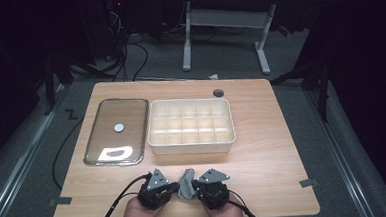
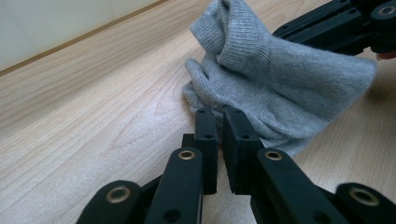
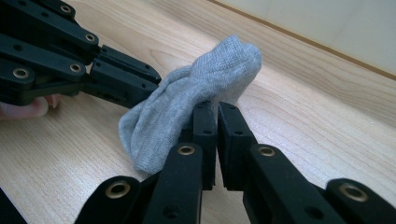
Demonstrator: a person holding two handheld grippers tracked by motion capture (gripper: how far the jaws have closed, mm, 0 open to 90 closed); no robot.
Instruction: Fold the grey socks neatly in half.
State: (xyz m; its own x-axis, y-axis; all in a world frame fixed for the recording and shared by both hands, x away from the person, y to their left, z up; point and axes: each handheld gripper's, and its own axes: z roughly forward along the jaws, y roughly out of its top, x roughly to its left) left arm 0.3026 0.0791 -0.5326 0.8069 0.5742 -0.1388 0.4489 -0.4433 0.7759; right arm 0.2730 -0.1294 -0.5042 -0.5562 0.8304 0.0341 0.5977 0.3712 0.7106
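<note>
A grey sock (image 1: 187, 184) sits bunched near the table's front edge, between my two grippers. My left gripper (image 1: 179, 188) comes at it from the left, my right gripper (image 1: 194, 188) from the right. In the left gripper view my left gripper (image 2: 219, 112) has its jaws almost together, nipping the sock (image 2: 280, 84) at its near edge. In the right gripper view my right gripper (image 3: 211, 106) pinches the sock (image 3: 196, 98) at its middle, with the toe end standing up. The left gripper (image 3: 156, 81) reaches into the sock's far side.
A white box (image 1: 192, 146) with several compartments stands in the middle of the wooden table (image 1: 264, 160). To its left lies a clear flat lid (image 1: 95, 143) with a small round white knob (image 1: 119, 127). A round cable hole (image 1: 218, 92) is at the back edge.
</note>
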